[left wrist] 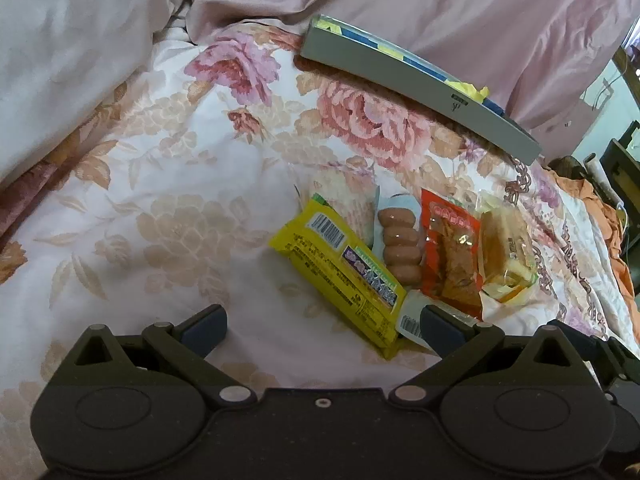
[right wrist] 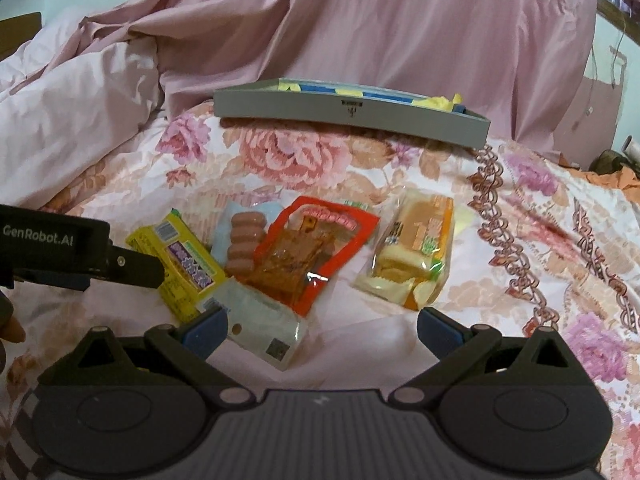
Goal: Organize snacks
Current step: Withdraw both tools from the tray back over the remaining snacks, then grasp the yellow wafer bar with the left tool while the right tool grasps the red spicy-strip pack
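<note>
Several snack packs lie together on a floral bedspread: a yellow bar pack, a pack of small sausages, a red pack, a clear bread pack and a pale flat pack. Behind them sits a grey tray holding blue and yellow items. My left gripper hovers open just short of the yellow pack. My right gripper is open over the pale pack's near end.
Pink bedding is heaped behind the tray, and a pale pillow or quilt rises at the left. Orange cloth and dark furniture lie past the bed's right edge. A fingertip shows at the left edge.
</note>
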`<state>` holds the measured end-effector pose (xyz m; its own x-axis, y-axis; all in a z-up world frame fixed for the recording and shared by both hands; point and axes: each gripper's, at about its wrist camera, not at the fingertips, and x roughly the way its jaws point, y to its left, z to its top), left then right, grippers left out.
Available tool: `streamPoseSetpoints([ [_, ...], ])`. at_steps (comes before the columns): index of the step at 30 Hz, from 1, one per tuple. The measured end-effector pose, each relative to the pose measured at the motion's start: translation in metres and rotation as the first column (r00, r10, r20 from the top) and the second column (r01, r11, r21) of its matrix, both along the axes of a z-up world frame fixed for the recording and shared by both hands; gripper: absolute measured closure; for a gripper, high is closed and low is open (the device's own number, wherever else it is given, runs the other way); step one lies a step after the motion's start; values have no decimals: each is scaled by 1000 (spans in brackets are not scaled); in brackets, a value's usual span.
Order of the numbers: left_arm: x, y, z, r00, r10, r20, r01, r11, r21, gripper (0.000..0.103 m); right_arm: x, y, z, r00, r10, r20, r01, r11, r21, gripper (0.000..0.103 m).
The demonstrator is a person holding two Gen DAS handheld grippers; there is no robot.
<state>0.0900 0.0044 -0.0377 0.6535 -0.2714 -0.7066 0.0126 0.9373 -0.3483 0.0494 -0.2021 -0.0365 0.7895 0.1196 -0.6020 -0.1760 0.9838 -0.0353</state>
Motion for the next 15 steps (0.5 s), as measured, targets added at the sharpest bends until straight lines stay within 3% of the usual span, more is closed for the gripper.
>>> streamPoseSetpoints([
  [7, 6, 0, -3, 1000, 8, -6, -8, 1000, -17, 1, 6, 4, -8, 1000, 10, -23, -10, 1000, 10, 0],
  [15, 14, 3, -6, 1000, 30, -3, -30, 994, -105, 1, 15, 4, -13, 999, 30, -18, -29, 998, 57, 0],
])
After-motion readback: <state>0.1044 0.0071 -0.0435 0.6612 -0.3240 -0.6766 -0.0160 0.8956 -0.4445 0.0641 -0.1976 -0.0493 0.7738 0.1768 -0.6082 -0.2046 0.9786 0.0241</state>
